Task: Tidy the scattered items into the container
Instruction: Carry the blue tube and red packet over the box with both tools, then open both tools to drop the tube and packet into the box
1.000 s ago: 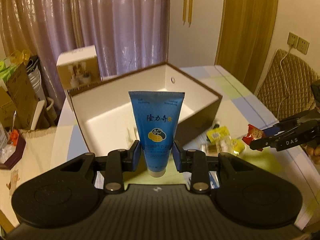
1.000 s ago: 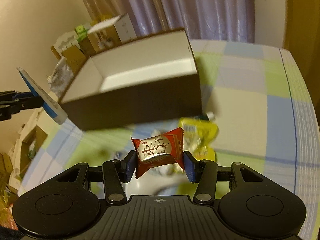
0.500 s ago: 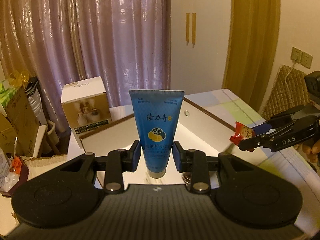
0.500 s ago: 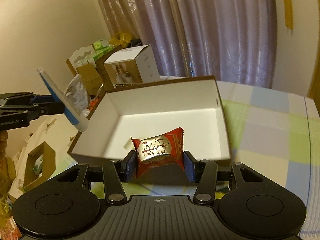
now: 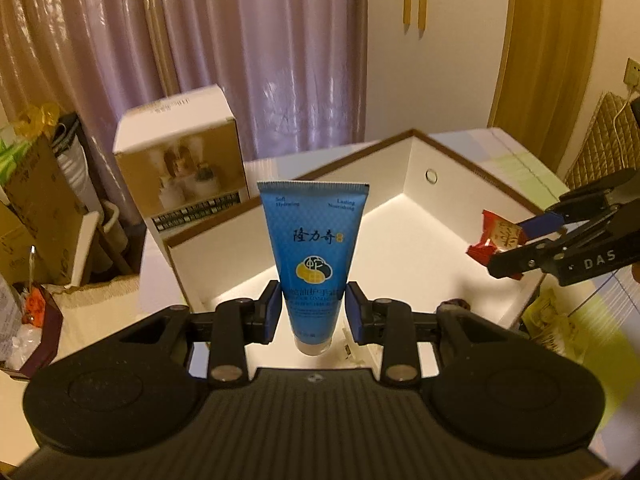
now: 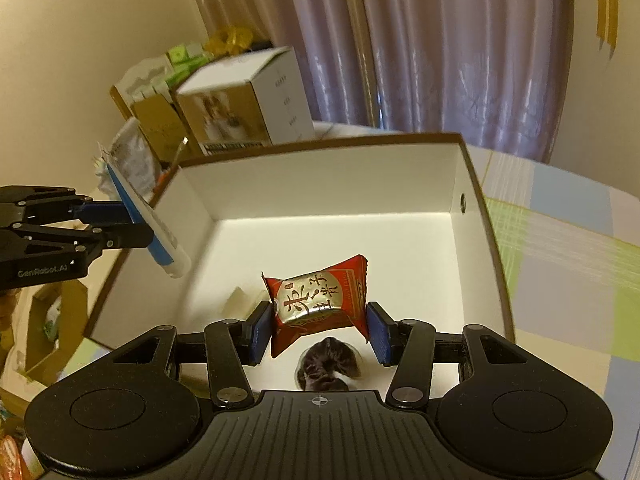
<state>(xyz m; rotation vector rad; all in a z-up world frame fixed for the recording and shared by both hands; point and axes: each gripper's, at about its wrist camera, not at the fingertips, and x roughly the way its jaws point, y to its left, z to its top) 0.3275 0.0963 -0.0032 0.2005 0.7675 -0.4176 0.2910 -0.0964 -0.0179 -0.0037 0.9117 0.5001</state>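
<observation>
My left gripper is shut on a blue hand cream tube, held upright with its cap down, over the near left edge of the brown box with a white inside. My right gripper is shut on a red snack packet and hangs above the box floor. Each gripper shows in the other's view: the right one with the packet, the left one with the tube. A dark wrapped sweet lies in the box below the packet.
A white and tan carton stands behind the box. Cardboard boxes and bags crowd the left side. A yellow packet lies on the checked tablecloth right of the box. A small pale item sits in the box.
Both grippers have come in over the box with their loads. The right gripper moved from the table beside the box to above the box floor; the left tilted down toward the box.
</observation>
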